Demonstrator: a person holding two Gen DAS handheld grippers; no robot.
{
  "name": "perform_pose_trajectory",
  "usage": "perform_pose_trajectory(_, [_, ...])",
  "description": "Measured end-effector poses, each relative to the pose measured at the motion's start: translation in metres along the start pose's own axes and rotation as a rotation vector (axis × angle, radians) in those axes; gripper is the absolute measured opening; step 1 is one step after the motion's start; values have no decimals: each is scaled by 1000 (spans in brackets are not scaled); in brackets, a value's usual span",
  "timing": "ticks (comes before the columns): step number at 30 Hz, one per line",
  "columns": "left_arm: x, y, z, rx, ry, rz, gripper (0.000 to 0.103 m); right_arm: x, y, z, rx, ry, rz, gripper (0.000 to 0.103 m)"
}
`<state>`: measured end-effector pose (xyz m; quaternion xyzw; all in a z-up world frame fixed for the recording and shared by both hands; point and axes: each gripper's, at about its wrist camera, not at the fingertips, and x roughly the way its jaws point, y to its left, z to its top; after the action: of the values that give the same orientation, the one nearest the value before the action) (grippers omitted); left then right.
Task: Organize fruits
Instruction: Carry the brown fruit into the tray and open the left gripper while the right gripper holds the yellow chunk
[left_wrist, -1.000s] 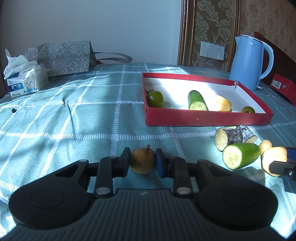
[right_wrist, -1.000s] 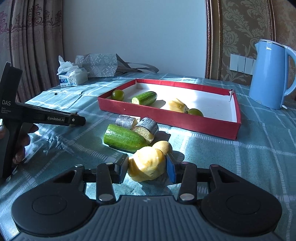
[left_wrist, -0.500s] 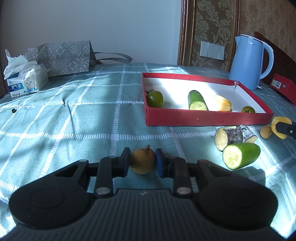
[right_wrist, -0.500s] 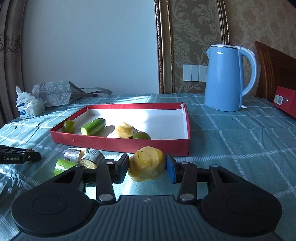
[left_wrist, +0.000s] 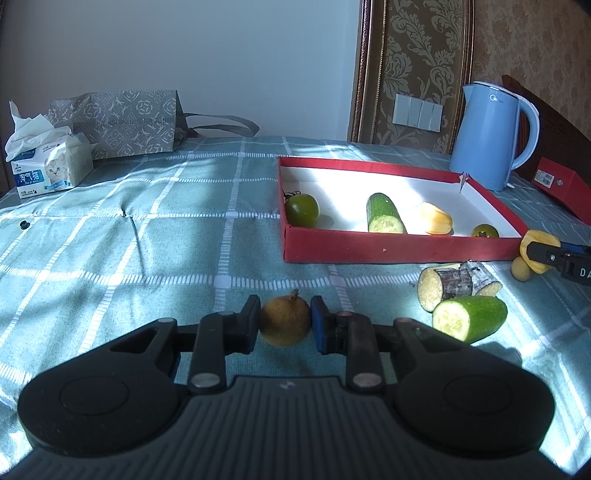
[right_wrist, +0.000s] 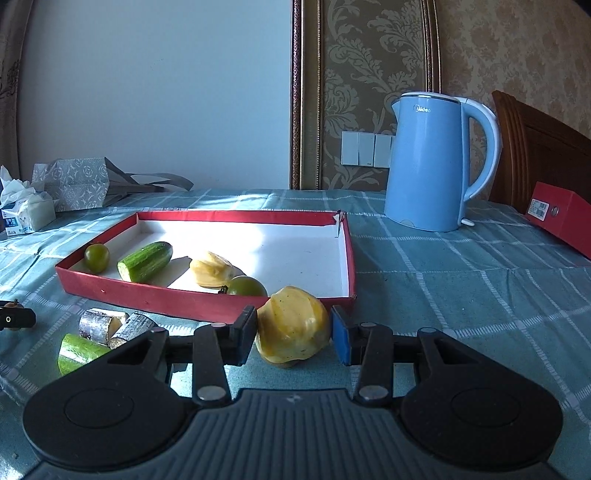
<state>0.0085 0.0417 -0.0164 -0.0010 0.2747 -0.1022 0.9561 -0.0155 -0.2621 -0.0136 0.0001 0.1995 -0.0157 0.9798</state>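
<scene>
**Two fruits pinched at once, both bound for the red tray**

Two grippers are each holding one piece. The left gripper (left_wrist: 284, 325) is pinching a small round brown fruit with a dry stem nub (left_wrist: 284, 322) between its fingers, low over the teal checked cloth on the desk (left_wrist: 147, 258), well short of the shallow red cardboard tray with a white floor (left_wrist: 369, 254). It is probably waiting there so the two hands are not crowding the tray together.

The right gripper (right_wrist: 293, 332) is clamping a lumpy peeled yellow fruit (right_wrist: 293, 326) across its widest part, fingers set apart only as far as the fruit forces them. It is hanging just in front of the tray's near wall, by the right corner, likely because that end of the white floor is bare.

Inside the tray are lying a green round tomato-like fruit (right_wrist: 96, 257), a cut green cucumber piece (right_wrist: 144, 260), another yellow peeled piece (right_wrist: 212, 272) and a second green round fruit (right_wrist: 245, 286), lined along the near wall.

Outside the tray, a cucumber half (left_wrist: 469, 318), two grey-skinned cut chunks (left_wrist: 456, 283) and a small yellow ball (left_wrist: 520, 268) are still waiting.
</scene>
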Motion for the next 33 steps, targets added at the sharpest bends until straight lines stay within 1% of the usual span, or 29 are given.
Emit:
perform_pose_trajectory(2, [-2, -1, 5, -10, -15, -3, 26, -1, -3, 0, 20, -4, 2, 42])
perform_pose_trajectory(5, [-4, -6, 16, -12, -28, -33, 26, -4, -2, 0, 16, -19, -3, 42])
perform_pose_trajectory(9, [1, -25, 43, 38, -78, -51, 26, -14, 5, -2, -32, -78, -29, 39])
perform_pose_trajectory(11, [10, -32, 57, 47, -83, -50, 26, -16, 8, -2, -48, -89, -36, 38])
perform_pose_trajectory(12, [17, -36, 64, 46, -83, -50, 26, -16, 8, -2, -48, -91, -36, 33])
perform_pose_trajectory(14, [34, -41, 75, 36, -74, -55, 26, -16, 6, -2, -40, -91, -34, 33])
perform_pose_trajectory(16, [49, -45, 82, 35, -61, -44, 26, -13, 5, -1, -35, -76, -28, 33])
perform_pose_trajectory(20, [67, -49, 88, 19, -45, -53, 26, -13, 3, -1, -26, -70, -21, 33])
perform_pose_trajectory(24, [70, -48, 90, 13, -53, -55, 26, -15, 1, -2, -27, -56, -37, 33])
perform_pose_trajectory(26, [69, -48, 91, 9, -64, -50, 26, -18, -6, 0, 24, -34, -1, 33])
perform_pose_trajectory(28, [69, -48, 90, 13, -68, -49, 26, -21, -7, 0, 35, -12, 14, 33])
perform_pose_trajectory(30, [68, -47, 88, 13, -67, -59, 26, -21, -4, -1, -1, 18, 6, 33])
perform_pose_trajectory(33, [61, -46, 82, 24, -80, -60, 26, -22, -3, -4, -15, 32, -36, 36])
